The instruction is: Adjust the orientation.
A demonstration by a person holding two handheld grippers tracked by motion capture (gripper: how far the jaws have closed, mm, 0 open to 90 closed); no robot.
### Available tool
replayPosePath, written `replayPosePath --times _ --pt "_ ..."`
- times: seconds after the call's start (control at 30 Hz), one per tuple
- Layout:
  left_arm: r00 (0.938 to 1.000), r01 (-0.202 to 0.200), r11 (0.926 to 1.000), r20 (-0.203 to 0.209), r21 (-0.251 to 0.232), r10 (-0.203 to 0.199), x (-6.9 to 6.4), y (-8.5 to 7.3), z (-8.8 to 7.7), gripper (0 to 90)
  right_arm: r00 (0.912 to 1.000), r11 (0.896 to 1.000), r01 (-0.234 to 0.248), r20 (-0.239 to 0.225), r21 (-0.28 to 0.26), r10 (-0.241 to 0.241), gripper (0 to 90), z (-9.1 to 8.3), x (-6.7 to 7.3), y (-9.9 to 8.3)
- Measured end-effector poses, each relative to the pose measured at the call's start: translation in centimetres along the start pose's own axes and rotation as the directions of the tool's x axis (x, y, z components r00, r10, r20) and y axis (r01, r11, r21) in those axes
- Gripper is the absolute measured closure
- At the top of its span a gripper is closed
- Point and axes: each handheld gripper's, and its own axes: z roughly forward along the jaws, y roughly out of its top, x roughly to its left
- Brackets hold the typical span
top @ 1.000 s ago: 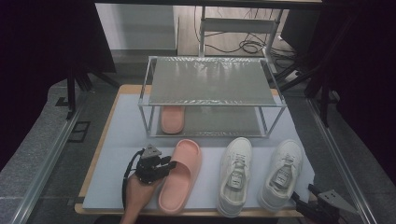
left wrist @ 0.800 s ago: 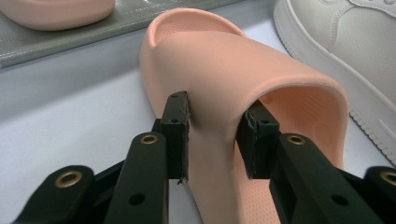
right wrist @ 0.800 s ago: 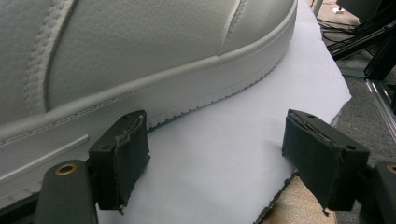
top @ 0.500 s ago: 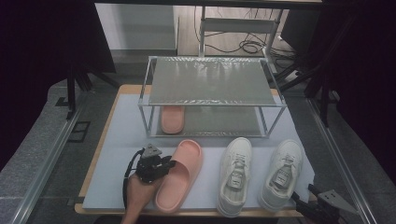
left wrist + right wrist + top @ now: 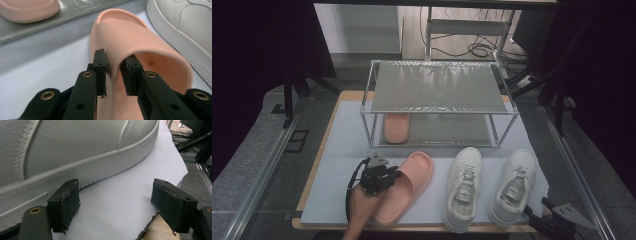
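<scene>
Pink foam slipper [image 5: 404,186] on the white mat before the rack [image 5: 437,102]: left gripper [image 5: 113,65], jaws just closing, now pinches its strap wall, ready for lifting; right gripper [image 5: 115,195] spread beside 1 sneaker [image 5: 62,150].

The left claw [image 5: 393,175], held in a hand [image 5: 362,207] reaching from the bottom edge, had just been closing its jaws, now narrowly spaced. The right claw [image 5: 115,202] rested low, jaws spread wide apart.

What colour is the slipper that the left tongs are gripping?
The slipper is a plain salmon pink, clearest in the left gripper view.
</scene>
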Motion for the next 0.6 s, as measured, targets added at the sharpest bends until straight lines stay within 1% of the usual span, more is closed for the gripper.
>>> replayPosePath --times 0.1,0.3,0.43,0.6 --pt "1.0000 -0.006 1.0000 0.002 -0.002 0.006 0.0 0.2 0.0 76.0 1.0000 1.000 0.000 0.000 0.000 0.000 22.4 0.0 0.0 0.0" --pt "1.0000 -0.004 0.9999 0.001 -0.013 0.004 0.0 0.6 -0.3 76.2 1.0000 1.000 0.000 0.000 0.000 0.000 22.4 0.0 0.0 0.0" --pt "0.9998 -0.006 0.9996 -0.018 -0.028 0.006 -0.1 1.0 -0.4 76.4 1.0000 1.000 0.000 0.000 0.000 0.000 22.4 0.0 0.0 0.0" --pt "0.9997 0.001 0.9990 -0.025 -0.046 -0.002 -0.1 1.8 -0.3 76.6 1.0000 1.000 0.000 0.000 0.000 0.000 22.4 0.0 0.0 0.0"
